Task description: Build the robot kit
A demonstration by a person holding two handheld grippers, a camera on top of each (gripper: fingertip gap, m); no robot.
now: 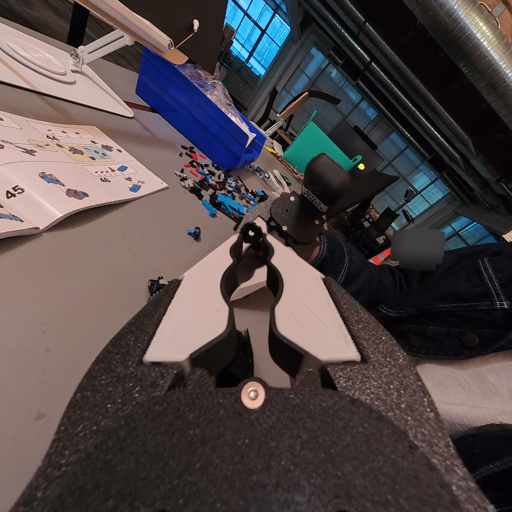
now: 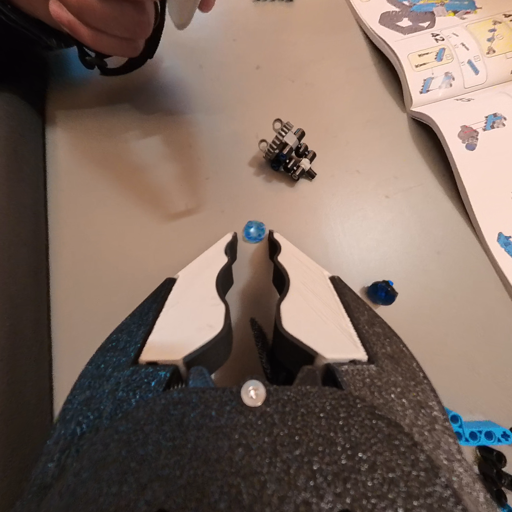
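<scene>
**Left gripper pinches a black piece; right gripper gapes at a blue stud**

The left gripper has its tips closed on a small black piece, held above the grey table. The right gripper stands narrowly parted, gripping nothing, a pale blue stud just beyond its tips. A grey-and-black gear assembly lies farther ahead, a dark blue piece to the right. An open booklet, loose parts and a blue bin lie nearby. A hand shows at top left.
</scene>
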